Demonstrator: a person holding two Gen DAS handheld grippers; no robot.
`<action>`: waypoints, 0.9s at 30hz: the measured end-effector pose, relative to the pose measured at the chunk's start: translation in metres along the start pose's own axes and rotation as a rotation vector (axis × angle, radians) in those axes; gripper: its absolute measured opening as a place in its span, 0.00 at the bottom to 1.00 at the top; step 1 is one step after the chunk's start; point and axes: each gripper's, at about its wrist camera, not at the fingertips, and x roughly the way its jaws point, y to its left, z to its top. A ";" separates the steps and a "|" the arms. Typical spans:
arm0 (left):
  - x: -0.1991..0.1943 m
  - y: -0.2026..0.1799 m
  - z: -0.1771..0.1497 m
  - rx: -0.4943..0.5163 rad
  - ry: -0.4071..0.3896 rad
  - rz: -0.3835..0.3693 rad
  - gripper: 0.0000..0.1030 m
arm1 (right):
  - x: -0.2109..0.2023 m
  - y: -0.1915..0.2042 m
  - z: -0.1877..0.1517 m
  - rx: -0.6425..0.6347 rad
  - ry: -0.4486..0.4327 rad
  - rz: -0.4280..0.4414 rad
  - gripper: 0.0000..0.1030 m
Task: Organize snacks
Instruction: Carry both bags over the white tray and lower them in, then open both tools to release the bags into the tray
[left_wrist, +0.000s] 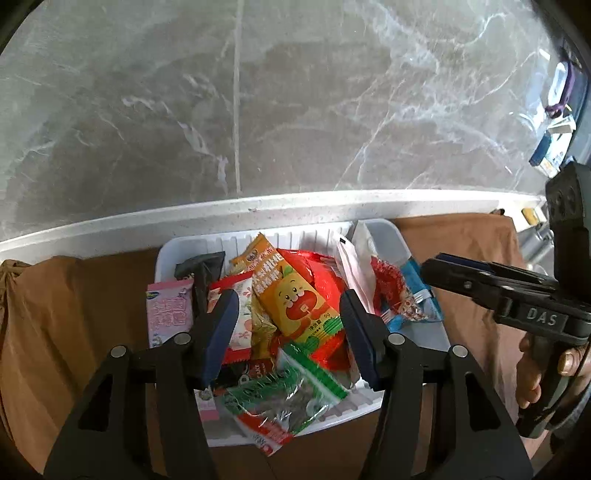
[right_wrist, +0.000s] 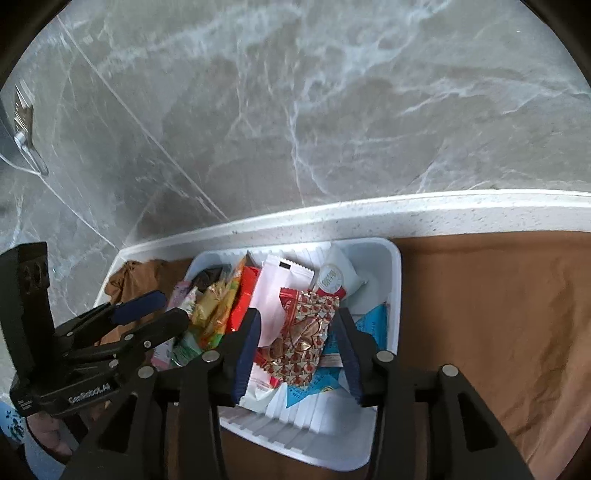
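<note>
Hovering with jaws apart — two tools, left tool and right tool — over one tray.

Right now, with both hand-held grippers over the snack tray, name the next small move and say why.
Probably lower the right hand-held gripper onto the red heart-patterned packet and close. Its jaws stand open on either side of that packet, which lies on top in the white tray; the left hand-held gripper is open too, holding nothing.

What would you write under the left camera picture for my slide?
Open left tongs hover over a white tray piled with snack packets, the orange apple-cartoon packet between their tips, on a brown cloth.
</note>
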 end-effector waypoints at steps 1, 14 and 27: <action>-0.004 -0.001 -0.001 -0.004 -0.004 0.001 0.54 | -0.005 0.000 -0.001 0.001 -0.009 0.001 0.45; -0.072 0.029 -0.040 -0.117 -0.051 0.035 0.59 | -0.069 0.020 -0.062 -0.078 -0.050 -0.035 0.62; -0.041 0.051 -0.117 -0.139 0.155 0.179 0.60 | -0.062 0.034 -0.124 -0.075 0.066 -0.009 0.62</action>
